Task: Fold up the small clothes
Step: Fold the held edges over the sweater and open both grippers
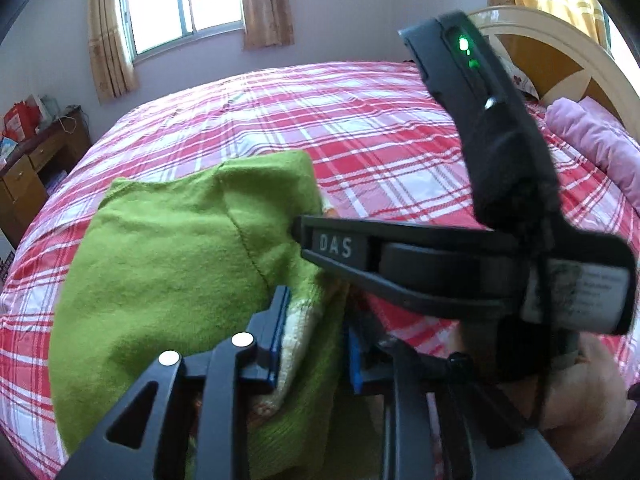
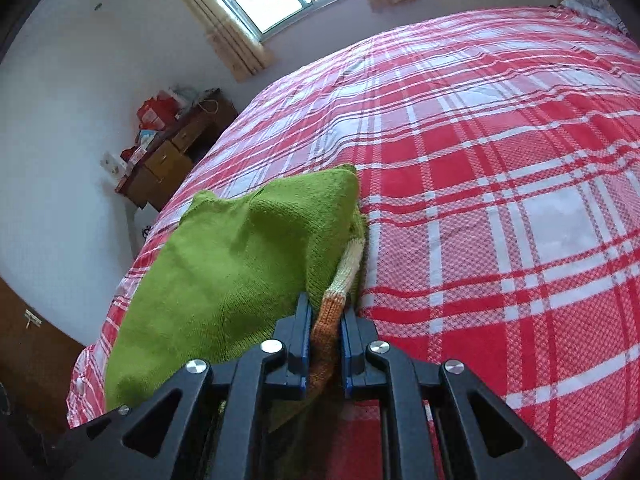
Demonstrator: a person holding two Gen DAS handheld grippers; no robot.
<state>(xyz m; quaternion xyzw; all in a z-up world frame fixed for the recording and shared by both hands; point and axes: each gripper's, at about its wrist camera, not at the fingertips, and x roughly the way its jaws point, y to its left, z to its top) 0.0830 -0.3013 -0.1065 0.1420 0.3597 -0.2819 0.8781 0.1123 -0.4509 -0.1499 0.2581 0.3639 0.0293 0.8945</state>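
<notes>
The sweater [image 2: 224,264] is a small knitted one, so I judge it light, soft and floppy: it will sag wherever I do not support it, and the knit can stretch if I pull hard. It is not slippery; the wool should hold well against the blue pads. The best place to take it, I think, is at an edge or a corner where two or more layers come together, so that the layers travel as one and do not slide apart.

It lies on the bed [image 2: 500,184], on the red and white checked cover, near the side of the bed closest to me. It is bright green, folded over into a thick bundle, and at its right edge a striped part in cream and orange shows from under the green.

My right tongs [image 2: 326,320] have the orange striped part between their pads. The pads stand slightly apart, and I cannot tell for sure if they press on the knit or only lie beside it. My left tongs [image 1: 316,320] are at the near right edge of the bundle, with the green and cream cloth between the pads; the gap is wider here, and again I cannot tell if they grip. In the left view, the right tongs cross just above.
</notes>
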